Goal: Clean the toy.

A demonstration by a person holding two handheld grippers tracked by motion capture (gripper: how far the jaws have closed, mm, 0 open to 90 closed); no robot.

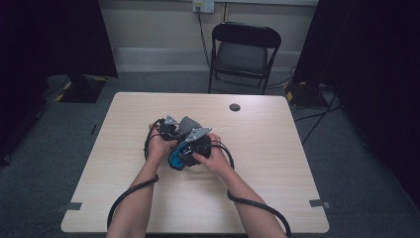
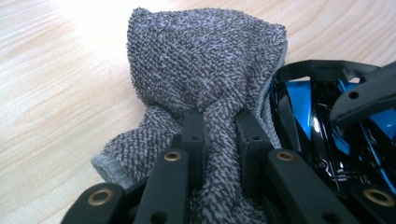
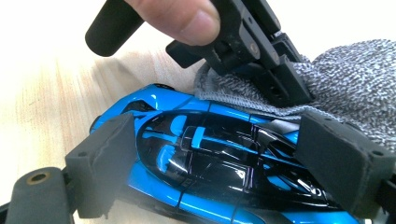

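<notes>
A grey terry cloth (image 2: 205, 65) is bunched up on the wooden table (image 1: 267, 148), and my left gripper (image 2: 220, 140) is shut on a fold of it. Right beside the cloth sits a blue and black toy car (image 3: 205, 158). My right gripper (image 3: 224, 158) has a foam pad pressed against each side of the car. In the right gripper view the left gripper (image 3: 280, 79) pinches the cloth (image 3: 355, 84) just behind the car, with a thumb on top. In the high view both hands meet mid-table around the cloth (image 1: 188, 124) and the car (image 1: 177, 158).
A small dark round disc (image 1: 235, 107) lies near the table's far edge. A black folding chair (image 1: 245, 49) stands behind the table. Cables trail off the near edge and across the floor at the right. Dark drapes flank both sides.
</notes>
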